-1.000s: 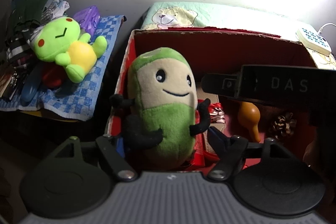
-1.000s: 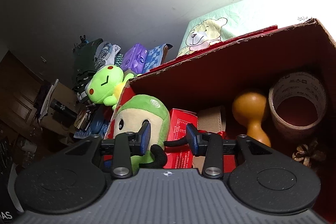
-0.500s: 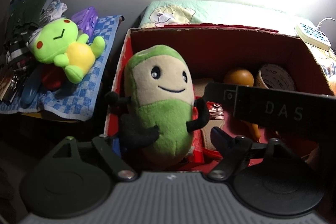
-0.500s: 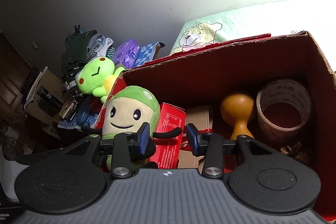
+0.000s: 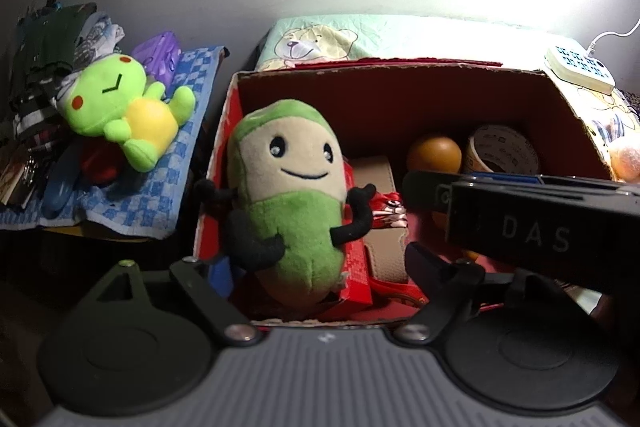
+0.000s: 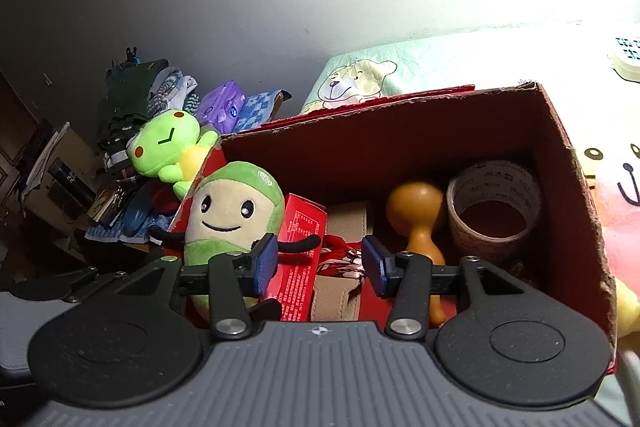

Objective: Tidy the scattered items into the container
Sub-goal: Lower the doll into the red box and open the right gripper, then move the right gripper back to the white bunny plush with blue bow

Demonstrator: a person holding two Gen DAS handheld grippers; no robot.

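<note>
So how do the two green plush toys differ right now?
The bean plush stands upright inside the red cardboard box; the frog plush lies on its back outside it, on the blue checked cloth. The bean has thin black arms and open eyes; the frog has stubby green limbs, a yellow belly and red cheeks. Both are green, and no tongs touch either.

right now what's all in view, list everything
box: 1, red-brown cardboard, centre
bean plush: 1, green and cream, upright at box's left end
red carton: 1, in box beside bean plush
gourd: 1, orange, in box
tape roll: 1, tan, box's right end
frog plush: 1, lime and yellow, on blue checked cloth, outside box
left gripper: jaws opening, either side of bean plush
right gripper: jaws opening, nothing held
</note>
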